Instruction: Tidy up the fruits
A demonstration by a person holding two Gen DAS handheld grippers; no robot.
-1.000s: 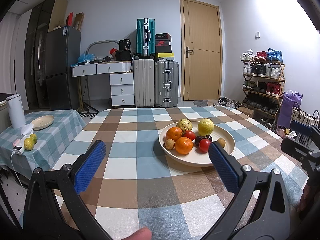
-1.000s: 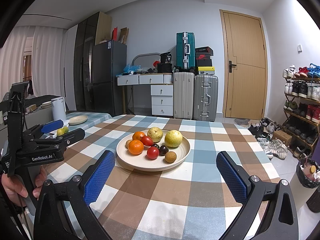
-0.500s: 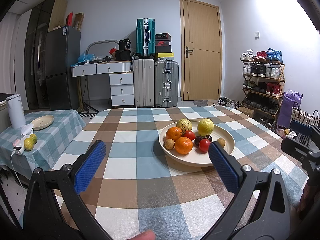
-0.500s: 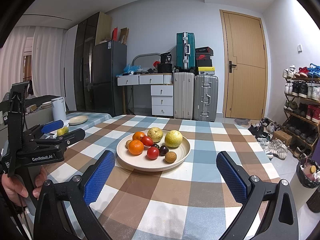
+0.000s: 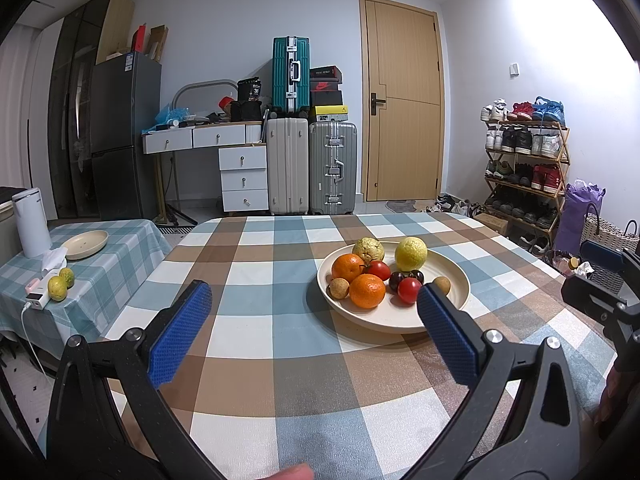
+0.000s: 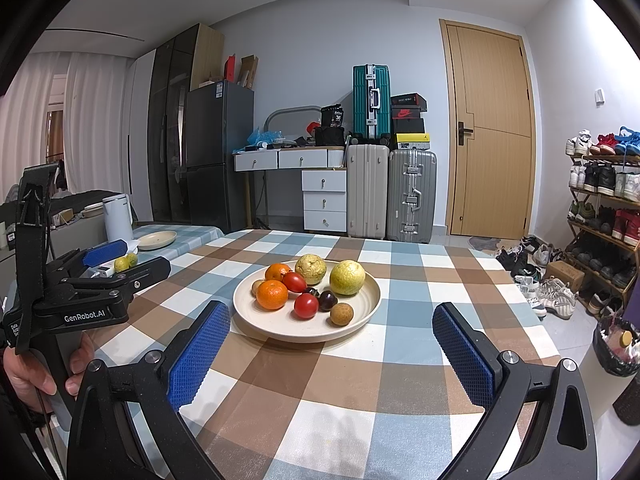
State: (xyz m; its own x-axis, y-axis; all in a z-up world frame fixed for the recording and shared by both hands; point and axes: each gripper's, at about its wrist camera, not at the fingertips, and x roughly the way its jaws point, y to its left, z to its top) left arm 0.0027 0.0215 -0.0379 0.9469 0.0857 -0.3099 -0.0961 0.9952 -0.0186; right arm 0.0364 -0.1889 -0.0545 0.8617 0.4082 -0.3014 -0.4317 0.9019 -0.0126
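Note:
A cream plate (image 5: 448, 312) (image 6: 360, 320) stands on the checked table. It holds two oranges (image 5: 367, 290) (image 6: 272, 294), two red tomatoes (image 6: 306, 306), two yellow-green fruits (image 6: 347, 277), dark plums (image 6: 328, 300) and small brown fruits (image 6: 341, 314). My left gripper (image 5: 314, 324) is open and empty above the table, short of the plate and a little left of it. My right gripper (image 6: 332, 344) is open and empty, just short of the plate's near rim. The left gripper also shows at the left of the right wrist view (image 6: 100, 264).
A low side table (image 5: 100, 256) at the left carries an empty cream plate (image 5: 85, 244), a white kettle (image 5: 31, 222), two yellow-green fruits (image 5: 58, 288) and a charger. Suitcases, drawers, a fridge, a door and a shoe rack (image 5: 524, 168) stand beyond.

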